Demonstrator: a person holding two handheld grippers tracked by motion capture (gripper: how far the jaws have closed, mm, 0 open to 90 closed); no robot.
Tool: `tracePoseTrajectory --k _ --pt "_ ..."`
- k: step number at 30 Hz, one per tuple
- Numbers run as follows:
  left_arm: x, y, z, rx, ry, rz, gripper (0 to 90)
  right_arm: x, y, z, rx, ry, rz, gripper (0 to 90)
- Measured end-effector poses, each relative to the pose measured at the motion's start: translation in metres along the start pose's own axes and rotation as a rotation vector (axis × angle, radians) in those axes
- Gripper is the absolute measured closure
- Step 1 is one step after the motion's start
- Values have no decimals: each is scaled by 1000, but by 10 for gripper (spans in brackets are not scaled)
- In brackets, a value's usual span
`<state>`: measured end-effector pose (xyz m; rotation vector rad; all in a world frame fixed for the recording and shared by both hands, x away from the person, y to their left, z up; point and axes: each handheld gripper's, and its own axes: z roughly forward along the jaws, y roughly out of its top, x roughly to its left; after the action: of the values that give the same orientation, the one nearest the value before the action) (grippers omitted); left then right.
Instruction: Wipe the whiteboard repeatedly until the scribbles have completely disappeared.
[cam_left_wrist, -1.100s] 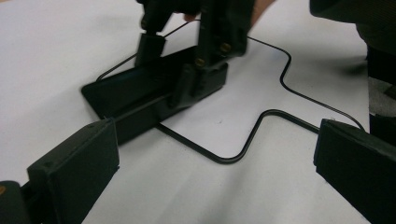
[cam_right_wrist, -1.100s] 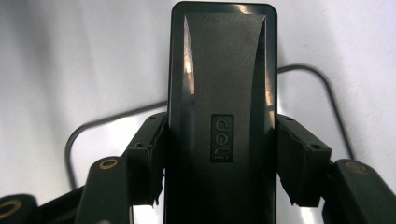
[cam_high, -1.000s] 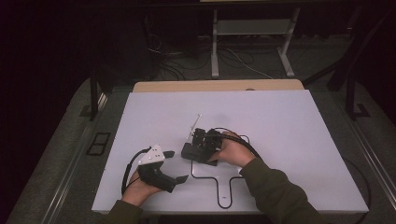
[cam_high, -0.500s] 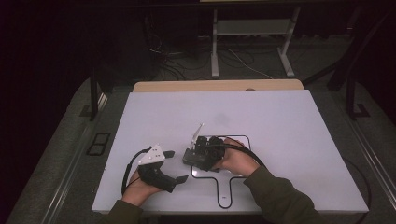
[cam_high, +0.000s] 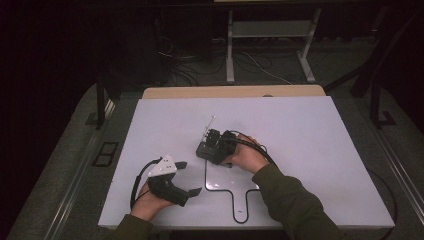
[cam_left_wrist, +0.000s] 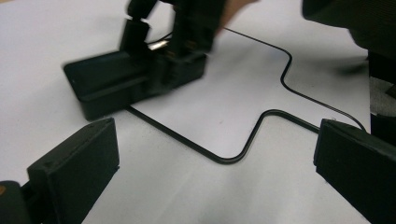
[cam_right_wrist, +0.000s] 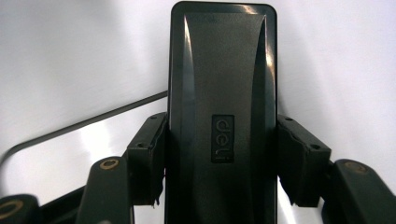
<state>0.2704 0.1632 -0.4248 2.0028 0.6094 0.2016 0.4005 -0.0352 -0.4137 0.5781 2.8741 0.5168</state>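
High view: the right claw (cam_high: 214, 145) sits near the middle of the white tabletop (cam_high: 300, 130), clamped on a black box (cam_high: 206, 150) that lies flat just at its 9 o'clock end. A thin white stick (cam_high: 208, 126) juts up and away at about 12 o'clock from the box; what it is cannot be told. The left claw (cam_high: 189, 177) rests at about 7 o'clock from the box, well apart from it, spread wide with nothing between its jaws. A black cable (cam_high: 225, 192) loops across the tabletop toward 6 o'clock.

Left gripper view: its own jaws stand far apart at the bottom corners over bare tabletop. The box (cam_left_wrist: 116, 81) lies up at 11 o'clock, blurred (so it is probably on the move), with the right claw behind it and the cable (cam_left_wrist: 243, 149) curving between.

Right gripper view: the box (cam_right_wrist: 222, 93) runs straight up the centre, "deli" embossed on its top, and both jaws press its long sides evenly, low on the body.

To do this step well, I judge the grip should stay square as it is, with the box slid or lifted level. Steer it clear of the cable, which lies close under its near edge. Bring the left claw in only once the box is at rest.
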Motion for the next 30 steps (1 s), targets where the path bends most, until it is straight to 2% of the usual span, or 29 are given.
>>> tracePoseTrajectory --k 3,6,8,10,11,12,15,17,19,22,24,29,30 --pt "0 0 0 0 -1 0 0 -11 6 3 9 -39 32 391" --pt "0 0 1 1 -2 -2 0 -15 9 5 19 -57 38 391" --pt "0 0 0 4 -3 -2 0 -11 10 4 23 -42 32 391" --pt "0 0 1 6 -3 -1 0 -4 10 4 16 11 9 391" --pt "0 0 1 7 -2 0 0 -1 10 3 19 -5 -12 391" --pt "0 0 1 6 -2 0 0 -1 11 3 23 -9 -11 391" --pt "-2 1 0 1 -1 2 0 -5 11 4 19 -42 33 391" --pt "-1 1 0 3 -2 2 0 -9 10 5 8 -24 53 391" --pt "-1 0 0 5 -2 2 0 -7 10 5 20 -41 23 391" --pt "0 0 0 3 -2 4 0 4 8 2 27 0 -18 391" --pt "0 0 0 4 -1 3 0 7 5 1 22 2 -31 391" --pt "-1 0 1 5 -3 6 0 -5 7 3 25 -33 33 390" --pt "-1 0 0 11 -4 10 0 -9 8 4 23 -37 34 390"
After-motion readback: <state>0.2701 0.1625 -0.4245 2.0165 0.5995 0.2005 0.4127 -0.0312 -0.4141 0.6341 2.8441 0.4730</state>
